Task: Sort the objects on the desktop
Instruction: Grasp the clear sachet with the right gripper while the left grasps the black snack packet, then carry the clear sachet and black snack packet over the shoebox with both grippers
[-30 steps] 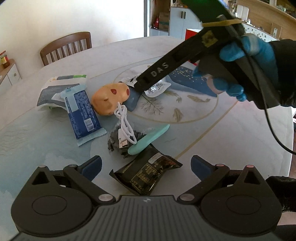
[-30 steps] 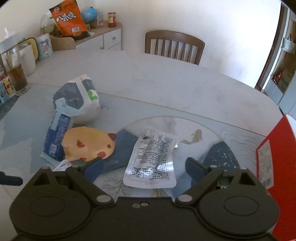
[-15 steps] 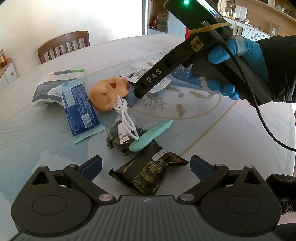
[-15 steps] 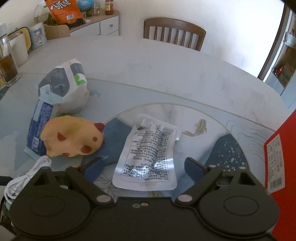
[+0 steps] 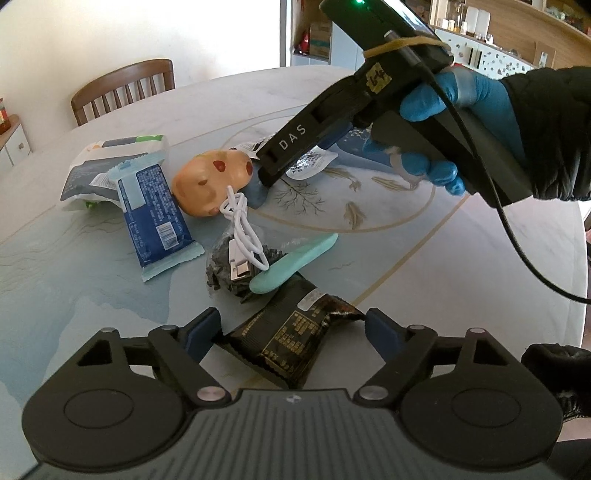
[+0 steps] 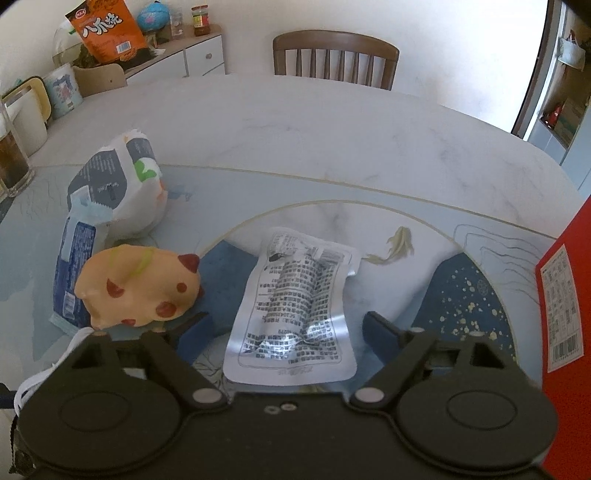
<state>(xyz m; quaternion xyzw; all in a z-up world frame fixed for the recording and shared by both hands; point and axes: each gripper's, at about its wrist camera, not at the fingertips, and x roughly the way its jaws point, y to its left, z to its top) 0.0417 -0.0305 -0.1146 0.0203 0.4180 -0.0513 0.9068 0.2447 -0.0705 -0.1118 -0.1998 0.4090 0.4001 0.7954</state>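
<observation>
My left gripper (image 5: 291, 330) is open, its jaws on either side of a black snack packet (image 5: 291, 338) on the table. Beyond it lie a mint green case (image 5: 295, 260), a white USB cable (image 5: 242, 229) on a dark crumpled wrapper (image 5: 221, 264), a blue packet (image 5: 157, 214), a yellow pig toy (image 5: 212, 179) and a white-grey bag (image 5: 110, 164). My right gripper (image 6: 284, 328) is open, low over a silver foil pouch (image 6: 295, 310). The pig toy (image 6: 140, 288) sits just left of its left finger. In the left wrist view the right gripper's finger (image 5: 295, 147) reaches down beside the pig.
A red box (image 6: 565, 306) stands at the right edge. A wooden chair (image 6: 334, 59) is behind the round table (image 6: 295, 136). A cabinet with an orange snack bag (image 6: 107, 31), jars, a kettle and a glass pitcher (image 6: 11, 155) is at the far left.
My right gripper has moved down and forward over the silver pouch. My left gripper has come a little closer to the black snack packet. Both stay open.
</observation>
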